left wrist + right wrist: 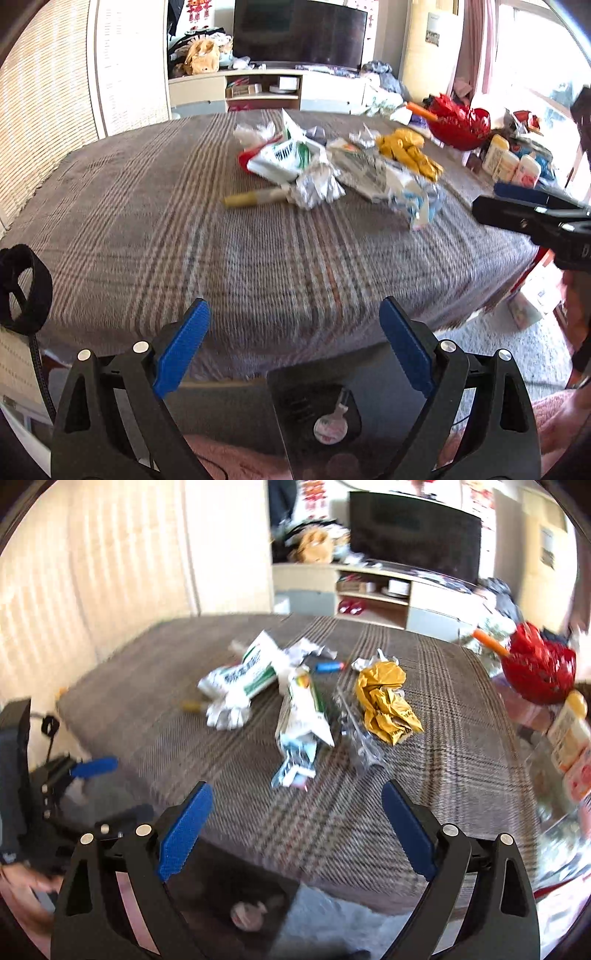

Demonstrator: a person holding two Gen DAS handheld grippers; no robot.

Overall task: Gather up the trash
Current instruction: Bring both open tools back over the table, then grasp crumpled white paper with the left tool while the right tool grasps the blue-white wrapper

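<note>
A pile of trash lies on a plaid-covered table [184,229]: a green-and-white wrapper [286,158] [243,674], crumpled foil [314,186], a white printed wrapper [391,182] [303,716], a crumpled yellow bag [408,153] [386,701], a yellowish tube [251,197] and a small blue item [328,667]. My left gripper [293,345] is open and empty above the table's near edge. My right gripper [297,827] is open and empty, short of the pile. It also shows at the right in the left wrist view [524,208].
A red basket [460,125] [539,674] and several bottles [511,162] stand at the table's right side. A dark bin [317,413] sits on the floor below the near edge. A TV stand [266,88] is behind.
</note>
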